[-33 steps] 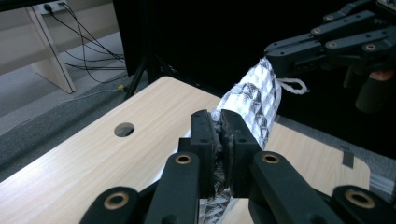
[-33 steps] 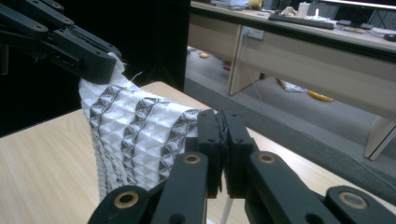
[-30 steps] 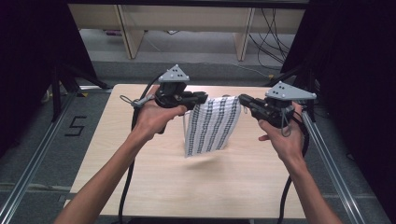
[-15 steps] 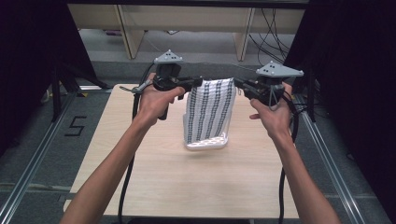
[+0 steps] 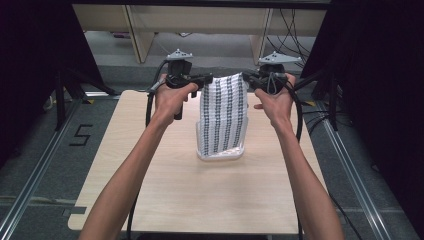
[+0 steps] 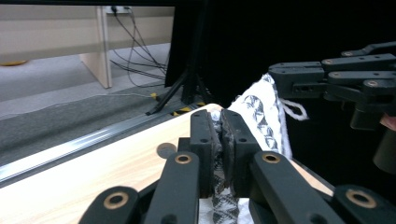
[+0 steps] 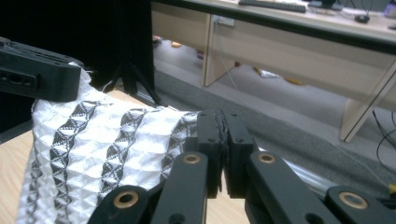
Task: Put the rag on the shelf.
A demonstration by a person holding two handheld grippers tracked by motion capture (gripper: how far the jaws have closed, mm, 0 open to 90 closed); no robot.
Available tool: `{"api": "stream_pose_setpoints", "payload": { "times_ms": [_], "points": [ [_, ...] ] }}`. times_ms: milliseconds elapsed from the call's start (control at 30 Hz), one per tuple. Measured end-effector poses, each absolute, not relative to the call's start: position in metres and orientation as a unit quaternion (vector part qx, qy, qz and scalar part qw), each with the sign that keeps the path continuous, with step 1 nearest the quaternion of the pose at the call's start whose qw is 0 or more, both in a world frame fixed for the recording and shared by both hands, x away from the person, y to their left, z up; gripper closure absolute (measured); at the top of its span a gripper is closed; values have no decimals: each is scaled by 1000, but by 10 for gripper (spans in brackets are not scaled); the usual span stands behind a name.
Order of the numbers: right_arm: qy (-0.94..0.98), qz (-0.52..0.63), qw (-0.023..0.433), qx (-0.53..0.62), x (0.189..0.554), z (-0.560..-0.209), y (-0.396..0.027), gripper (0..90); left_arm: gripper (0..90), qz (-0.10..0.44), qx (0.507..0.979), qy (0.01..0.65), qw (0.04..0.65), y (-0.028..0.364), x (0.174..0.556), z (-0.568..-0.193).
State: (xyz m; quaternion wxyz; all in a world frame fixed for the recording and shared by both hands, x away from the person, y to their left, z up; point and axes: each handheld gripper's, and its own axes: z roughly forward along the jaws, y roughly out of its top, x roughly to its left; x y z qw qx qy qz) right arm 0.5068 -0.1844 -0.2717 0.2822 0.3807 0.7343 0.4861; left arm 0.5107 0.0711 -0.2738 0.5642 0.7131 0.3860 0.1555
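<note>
A white cloth [image 5: 223, 117] with dark patterned stripes hung lengthwise between the two grippers, its long axis running down from its top edge to the counter [image 5: 150, 190], where its bottom end had bunched into a small fold just in front of the person. The fabric looked soft and quilted, a raised diamond weave with rows of dark triangles along the stripes, and a loose thread trailed from its upper edge in the left gripper view. The left gripper [image 5: 204, 80] was clenched on the top left corner of the cloth, and in its own view the fabric was pinched between the two black jaws [image 6: 219, 140]. The right gripper [image 5: 250, 79] was clenched on the top right corner, and in its own view the patterned fabric ran into the closed jaws [image 7: 222, 140]. Both held at about the same height, so the top edge lay level between them, the cloth hanging directly below and between the jaws, neither hand nearer to it than the other. Judging from this, lowering or laying the cloth out would depend on moving both hands together, since the lower end already rested on the pale wood counter. Beyond the counter stood a light wooden desk [image 5: 200, 20] over a grey floor [image 5: 45, 165].
</note>
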Motion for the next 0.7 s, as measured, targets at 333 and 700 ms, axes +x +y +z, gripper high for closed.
{"api": "stream_pose_setpoints", "payload": {
  "times_ms": [333,700],
  "points": [
    [733,473,270,408,536,-295,-180,878,826,146,702,421,556,70,533,-293],
    [744,452,246,426,554,-322,-176,868,789,140,714,433,531,67,547,-313]
  ]
}}
